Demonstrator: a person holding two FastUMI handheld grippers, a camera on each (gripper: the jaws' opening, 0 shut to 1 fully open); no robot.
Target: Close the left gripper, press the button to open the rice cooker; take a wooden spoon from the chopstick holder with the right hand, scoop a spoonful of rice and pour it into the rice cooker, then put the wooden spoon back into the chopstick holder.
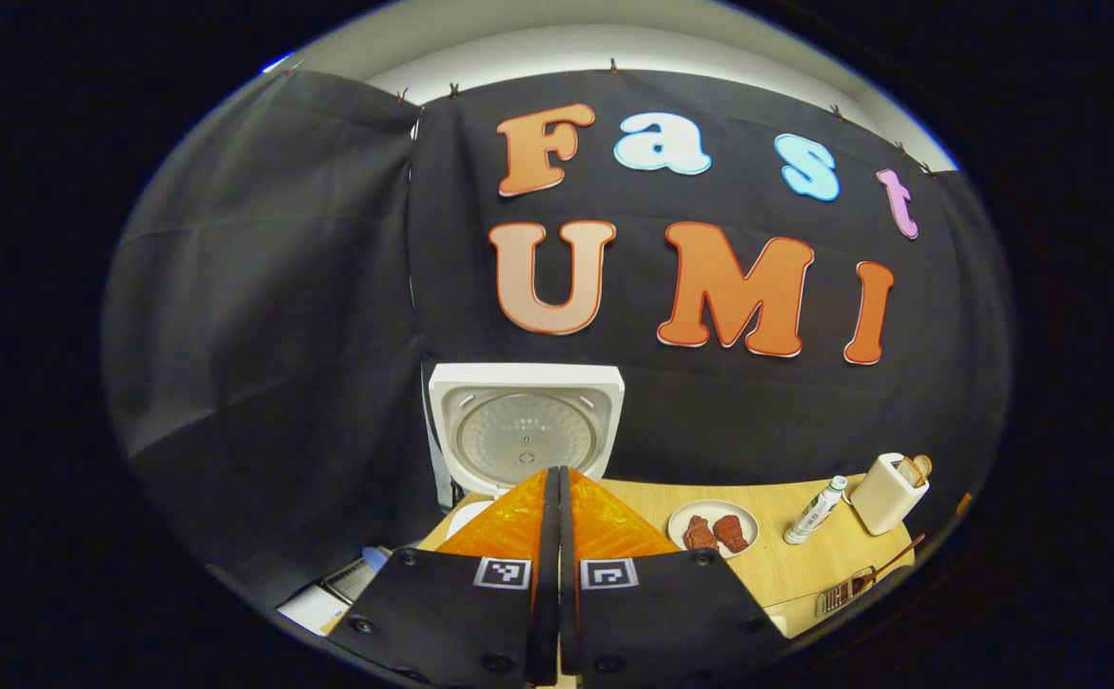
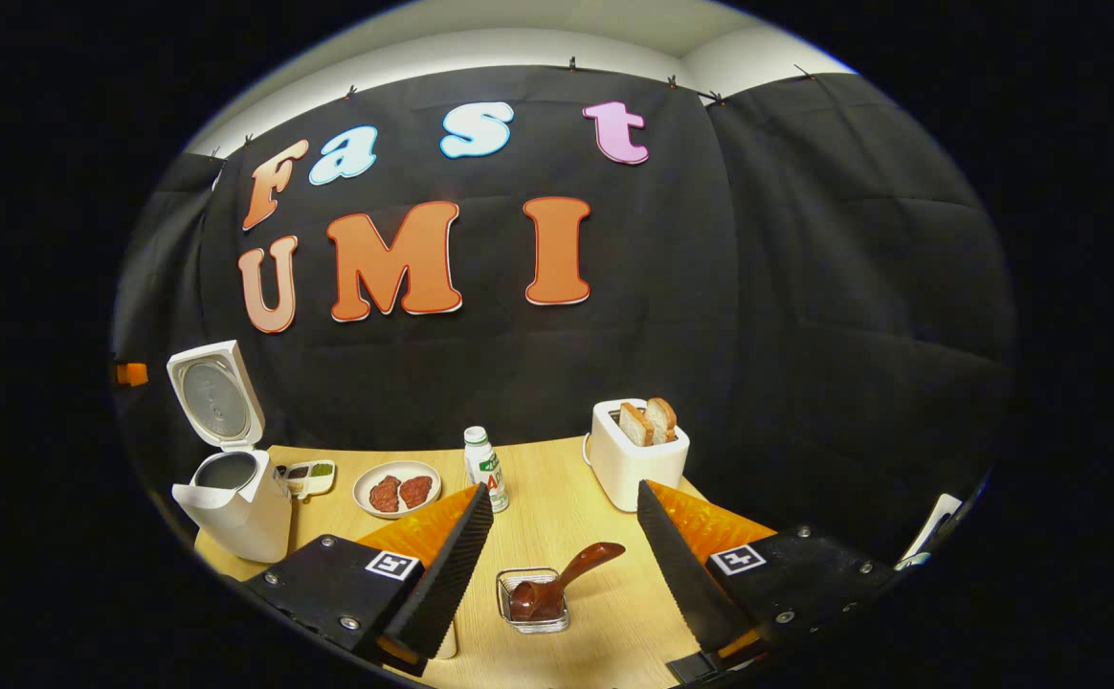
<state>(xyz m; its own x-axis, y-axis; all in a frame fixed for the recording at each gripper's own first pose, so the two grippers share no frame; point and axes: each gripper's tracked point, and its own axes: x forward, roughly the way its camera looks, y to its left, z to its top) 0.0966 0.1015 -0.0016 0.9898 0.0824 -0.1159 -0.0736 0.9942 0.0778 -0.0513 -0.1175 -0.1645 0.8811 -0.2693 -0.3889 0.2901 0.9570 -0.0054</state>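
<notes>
The rice cooker [image 2: 232,478] stands open on the table [image 2: 557,488], lid up. Right of it, the wooden spoon [image 2: 567,574] leans in the wire chopstick holder [image 2: 533,601], between the right gripper's [image 2: 565,531] spread fingers. The left gripper [image 1: 557,507] is clenched, empty. A grab on the tilted handle could tip the light holder.

The rice cooker [image 2: 232,498] is white, its raised lid [image 1: 524,426] lined with pale silver-grey metal. The table [image 2: 557,498] is light wood with a fine grain. A white plate [image 2: 396,489] carries two reddish-brown pieces. The bottle [image 2: 486,469] is white with a green label and white cap. The toaster [image 2: 635,461] is cream-white, with tan-crusted bread slices [image 2: 647,422] in it. The spoon [image 2: 567,574] is glossy dark brown, lying in a clear wire-edged holder [image 2: 532,601]. A small white tray [image 2: 306,477] has green and dark fillings.
</notes>
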